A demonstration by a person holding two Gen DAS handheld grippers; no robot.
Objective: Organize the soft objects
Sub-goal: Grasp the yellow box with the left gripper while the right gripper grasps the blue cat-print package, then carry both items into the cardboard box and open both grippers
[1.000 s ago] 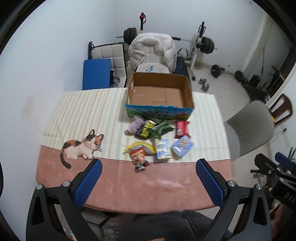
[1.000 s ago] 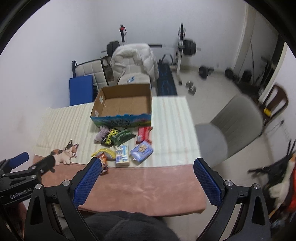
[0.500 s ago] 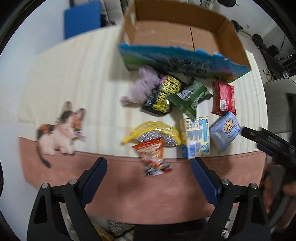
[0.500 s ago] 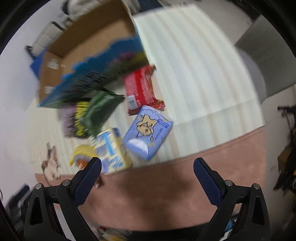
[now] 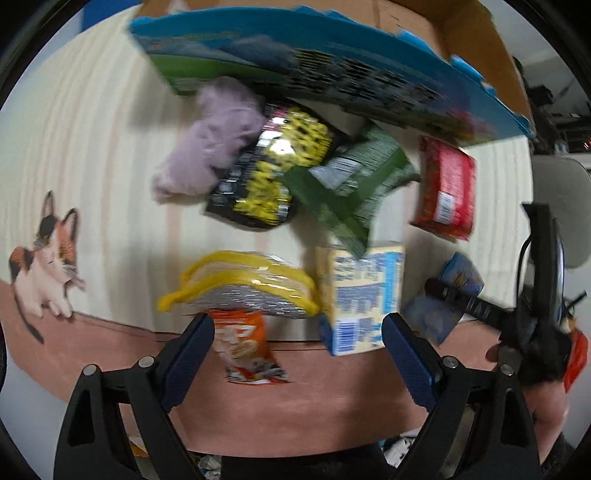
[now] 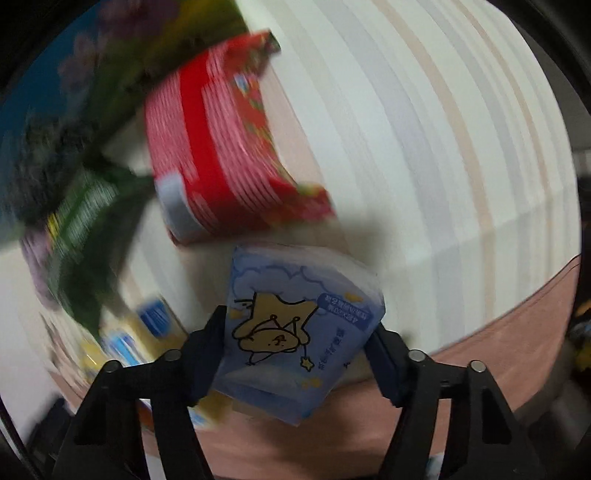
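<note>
Straddling the pale blue tissue pack, the right tongs have just been closing, 1 pad at each side, seemingly touching; firm grip unconfirmed. Pack: soft, glossy, cartoon star print, lying at the bench front edge beside the red packet. Left tongs stand open and empty above the orange sachet, likely next. Cardboard box behind, probable destination.

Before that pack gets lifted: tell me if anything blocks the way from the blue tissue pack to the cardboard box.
The right gripper has just been closing around the blue tissue pack. The red packet lies on the table between it and the cardboard box. Lifted over, nothing visible blocks it.
</note>
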